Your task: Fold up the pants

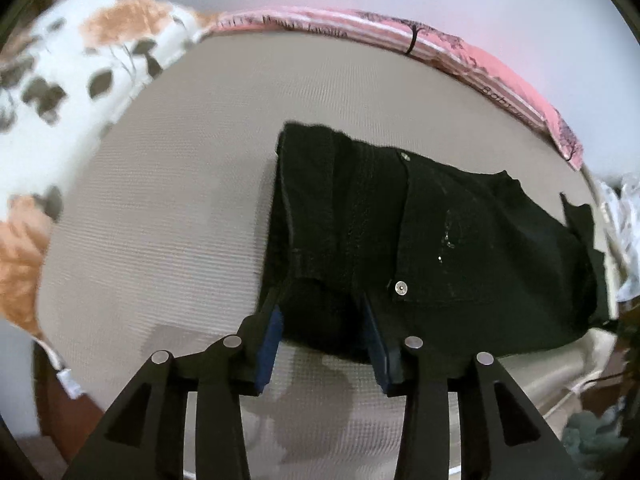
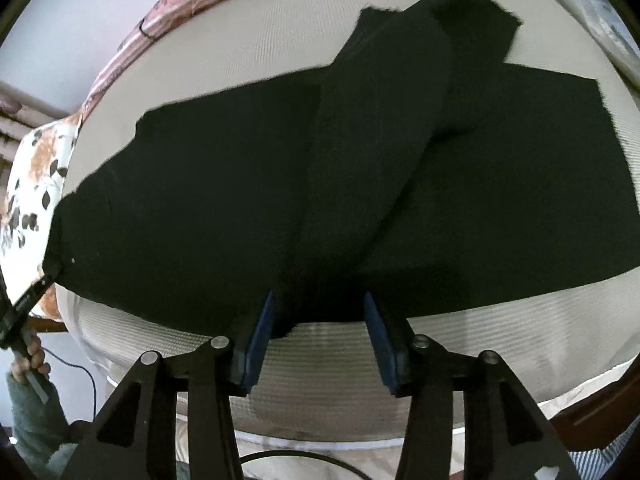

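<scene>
Black pants (image 1: 420, 240) lie on a beige mattress (image 1: 160, 208), waistband end with metal rivets toward the left gripper. My left gripper (image 1: 324, 320) is open, its blue-padded jaws either side of the near waistband edge. In the right wrist view the pants (image 2: 280, 184) spread wide, one leg folded diagonally over the other. My right gripper (image 2: 318, 308) is open with its jaws either side of the near edge of the fabric. The left gripper tip (image 2: 44, 280) shows at the pants' left corner.
A floral white and orange pillow (image 1: 60, 92) lies at the left of the bed. A pink patterned blanket (image 1: 440, 48) runs along the far edge. The mattress front edge (image 2: 320, 420) drops off near the right gripper, with a cable (image 2: 300, 460) below.
</scene>
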The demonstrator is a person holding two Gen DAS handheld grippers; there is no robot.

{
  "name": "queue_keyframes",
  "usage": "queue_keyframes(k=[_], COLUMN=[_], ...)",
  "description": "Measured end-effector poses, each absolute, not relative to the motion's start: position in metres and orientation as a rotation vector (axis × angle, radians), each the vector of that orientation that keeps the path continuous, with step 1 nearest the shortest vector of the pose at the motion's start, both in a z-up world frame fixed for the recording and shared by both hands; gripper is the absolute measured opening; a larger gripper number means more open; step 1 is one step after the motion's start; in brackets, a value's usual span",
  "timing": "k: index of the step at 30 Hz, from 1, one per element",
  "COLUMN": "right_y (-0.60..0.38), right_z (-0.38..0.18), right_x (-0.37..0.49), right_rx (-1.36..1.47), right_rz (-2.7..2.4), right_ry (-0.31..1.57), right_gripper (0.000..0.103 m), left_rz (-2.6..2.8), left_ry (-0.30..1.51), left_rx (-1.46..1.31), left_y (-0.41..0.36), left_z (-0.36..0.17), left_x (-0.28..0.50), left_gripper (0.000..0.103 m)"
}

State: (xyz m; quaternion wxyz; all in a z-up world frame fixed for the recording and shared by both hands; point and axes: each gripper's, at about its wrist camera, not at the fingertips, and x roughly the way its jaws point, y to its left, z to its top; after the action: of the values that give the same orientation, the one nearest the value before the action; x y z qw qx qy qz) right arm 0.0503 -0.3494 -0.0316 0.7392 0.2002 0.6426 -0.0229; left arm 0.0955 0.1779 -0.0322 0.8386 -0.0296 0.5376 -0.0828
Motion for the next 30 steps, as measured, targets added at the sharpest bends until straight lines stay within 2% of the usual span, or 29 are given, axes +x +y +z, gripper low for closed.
queue_keyframes(k=[5, 8, 20, 25, 30], right_y=[-0.374, -0.381, -0.404, -0.416, -0.421], right_z=[-0.011, 0.001, 0.014, 0.011, -0.001], right_x=[0.059, 0.072, 0.103, 0.147, 0.200], right_rx=[0.420, 0.394, 0.355, 0.365, 0.329], right_rz=[-0.085, -0.098, -0.067, -0.060, -0.100], right_ry=[1.335, 1.296, 1.260, 1.303, 1.395], right_gripper=[0.044, 0.044, 0.044, 0.044, 0.044], left_rz=[-0.113, -0.131, -0.089, -0.303, -0.571], left_ry=[1.045, 1.004, 0.981, 1.000, 1.059], left_rx=[0.108, 0.176, 0.069, 0.118, 0.186], left_y=[0.145, 0.119, 0.134, 0.072, -0.026], left_z=[-0.012, -0.004, 0.014, 0.016, -0.002], left_x=[0.076, 0.067, 0.064, 0.052, 0.042], left_gripper=[0.042, 0.055, 0.055, 0.055, 0.055])
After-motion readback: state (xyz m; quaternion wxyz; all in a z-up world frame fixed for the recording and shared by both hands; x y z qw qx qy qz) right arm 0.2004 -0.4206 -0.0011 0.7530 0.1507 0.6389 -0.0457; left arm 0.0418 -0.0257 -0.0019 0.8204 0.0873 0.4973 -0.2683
